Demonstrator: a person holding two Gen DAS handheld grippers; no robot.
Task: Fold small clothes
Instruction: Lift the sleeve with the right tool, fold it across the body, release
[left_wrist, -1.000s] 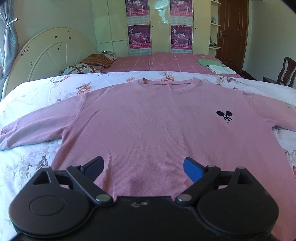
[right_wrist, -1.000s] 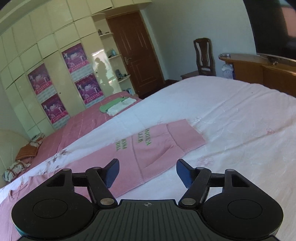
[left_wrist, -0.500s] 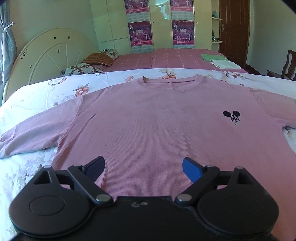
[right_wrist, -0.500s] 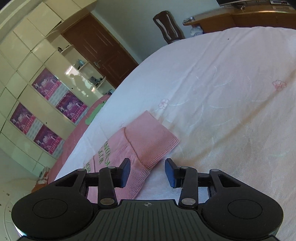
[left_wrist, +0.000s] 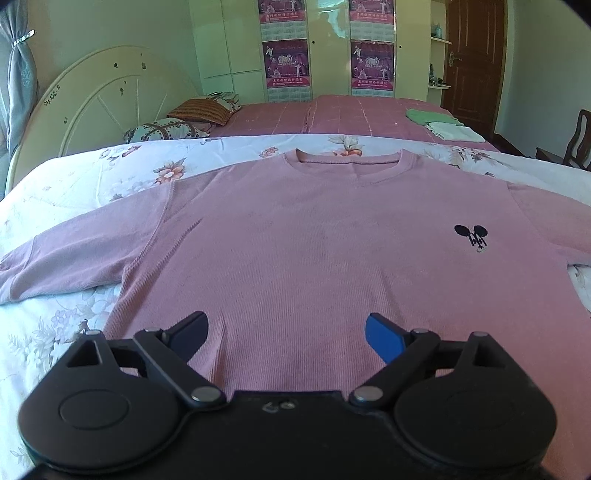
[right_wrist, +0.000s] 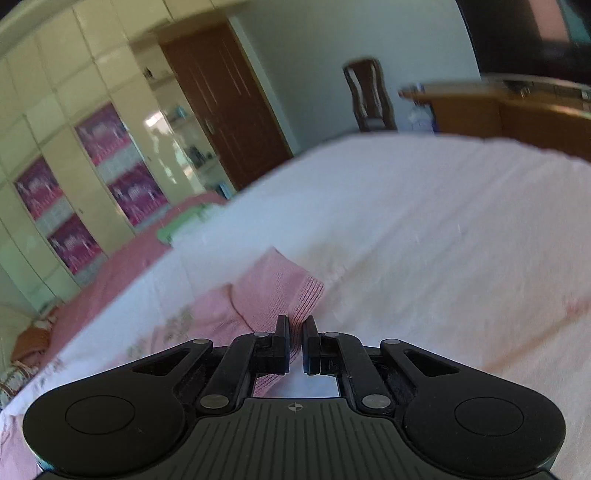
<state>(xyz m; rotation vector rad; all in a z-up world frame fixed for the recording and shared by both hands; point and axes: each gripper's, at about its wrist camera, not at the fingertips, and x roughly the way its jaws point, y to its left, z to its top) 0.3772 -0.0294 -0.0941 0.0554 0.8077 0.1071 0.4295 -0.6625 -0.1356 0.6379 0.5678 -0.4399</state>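
Pinching sleeve cuff (right_wrist: 295, 291) of pink sweater (left_wrist: 314, 251) | right gripper (right_wrist: 294, 332) clamped on cuff edge | left gripper (left_wrist: 286, 332) jaws apart over hem | sweater flat on floral bedspread (left_wrist: 92, 173)

Ribbed pink knit sweater (left_wrist: 314, 251) on matt floral cotton bedsheet (left_wrist: 92, 177).
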